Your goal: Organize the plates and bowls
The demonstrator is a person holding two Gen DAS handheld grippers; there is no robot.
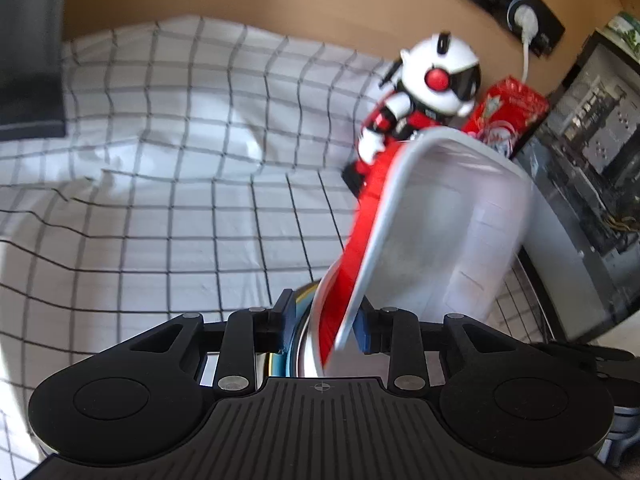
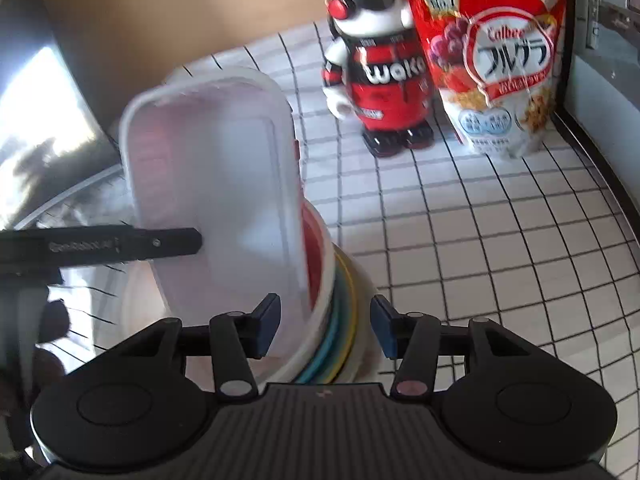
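My left gripper [image 1: 325,325] is shut on the rim of a translucent white rectangular container [image 1: 440,224] with a red lid or plate [image 1: 366,224] against its outer side, held tilted in the air. A shiny metal bowl rim [image 1: 302,336] shows just below the fingers. In the right wrist view the same container [image 2: 216,184] hangs tilted over a stack of bowls and plates [image 2: 340,312] with white, red, teal and yellow rims. The left gripper's finger [image 2: 160,244] reaches in from the left onto it. My right gripper [image 2: 324,330] is open and empty just above the stack.
A white tablecloth with a black grid [image 2: 480,240] covers the table. A red-white-black robot figurine [image 2: 380,68] and a red cereal bag [image 2: 500,52] stand at the back. A computer case [image 1: 588,184] stands at the right; a dark monitor [image 1: 30,48] at the left.
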